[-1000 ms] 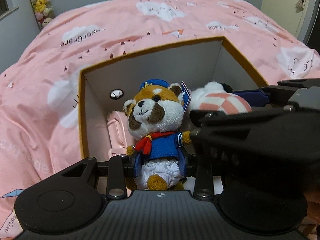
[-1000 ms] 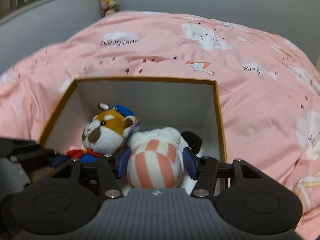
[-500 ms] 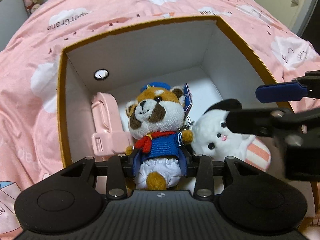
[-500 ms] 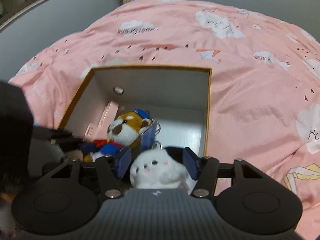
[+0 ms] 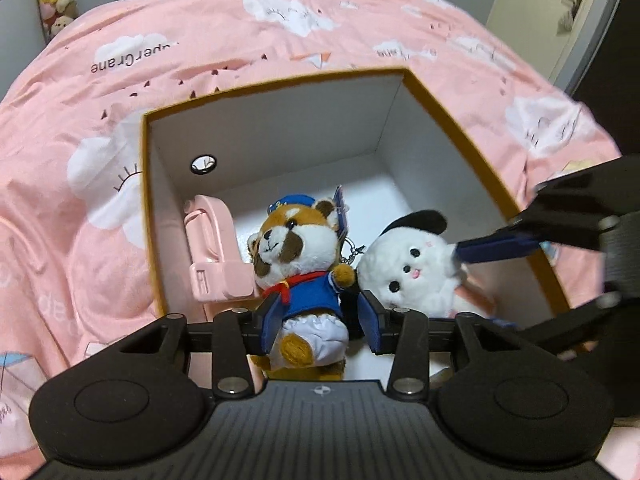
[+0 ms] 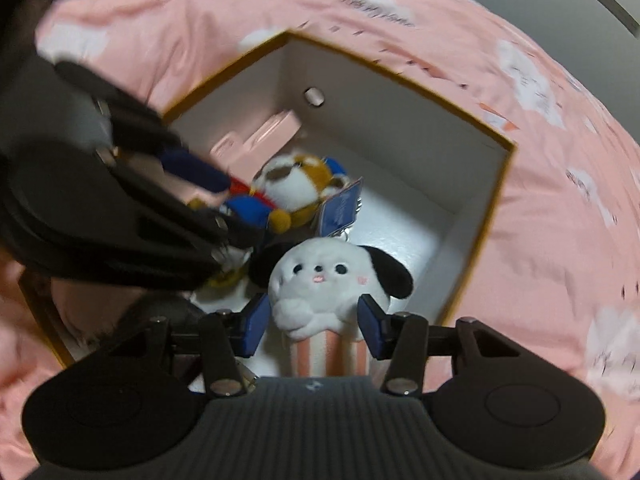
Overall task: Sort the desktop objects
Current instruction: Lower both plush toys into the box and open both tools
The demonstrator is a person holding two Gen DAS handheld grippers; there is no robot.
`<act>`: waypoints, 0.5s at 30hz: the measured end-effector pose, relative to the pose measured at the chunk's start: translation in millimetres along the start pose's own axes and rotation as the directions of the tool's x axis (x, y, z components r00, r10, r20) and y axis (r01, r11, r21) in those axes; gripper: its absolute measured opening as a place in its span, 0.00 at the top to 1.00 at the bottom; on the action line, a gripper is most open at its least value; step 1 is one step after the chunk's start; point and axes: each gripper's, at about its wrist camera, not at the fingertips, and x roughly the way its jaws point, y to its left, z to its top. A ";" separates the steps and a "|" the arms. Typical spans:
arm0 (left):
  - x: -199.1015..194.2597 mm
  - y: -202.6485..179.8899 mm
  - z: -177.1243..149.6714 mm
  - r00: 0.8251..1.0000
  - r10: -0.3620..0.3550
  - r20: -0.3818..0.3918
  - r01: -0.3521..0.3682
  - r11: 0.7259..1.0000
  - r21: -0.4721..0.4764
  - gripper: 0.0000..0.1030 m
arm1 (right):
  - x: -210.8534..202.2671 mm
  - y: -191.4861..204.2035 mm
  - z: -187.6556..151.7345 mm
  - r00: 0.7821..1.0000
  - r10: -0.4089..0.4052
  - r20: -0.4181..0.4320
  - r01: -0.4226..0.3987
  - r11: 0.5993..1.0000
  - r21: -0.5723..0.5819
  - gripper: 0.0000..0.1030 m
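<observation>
Change: red panda plush [image 5: 298,268] and white puppy plush [image 5: 416,276] have been brought down into the box [image 5: 460,128] over the last second; earlier they were held up nearer the rim, now they're low inside, close to the white floor.
Left gripper [image 5: 320,318]: jaws are being opened; the panda's blue jacket and white shorts are between the blue pads, a gap can be seen on the right side, and contact on the left side can't be made out.
Right gripper [image 6: 312,322]: jaws are being closed, though the puppy was already between them a second ago; its striped pink body sits between the pads, which aren't seen pressing on it. It's also been rolled, so the box looks tilted in that view.
Meaning for the task: both toys look delivered, so the drop-off is judged basically done; letting go and backing out is what's left.
Box contents: pink case [image 5: 214,252] stood against the left wall, panda just beside it around the middle, puppy toward the right wall, nearly touching the panda's arm. A blue tag [image 6: 340,208] and keychain are attached behind the panda.
Box location: set on the pink cloud-print duvet [image 5: 200,40], well in from its edges.
</observation>
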 end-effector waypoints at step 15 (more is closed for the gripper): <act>12.8 14.3 -4.7 0.997 -0.065 0.027 0.067 0.994 -0.083 0.93 | 39.6 -1.8 22.1 0.974 -0.220 -0.054 0.226 0.964 0.140 0.48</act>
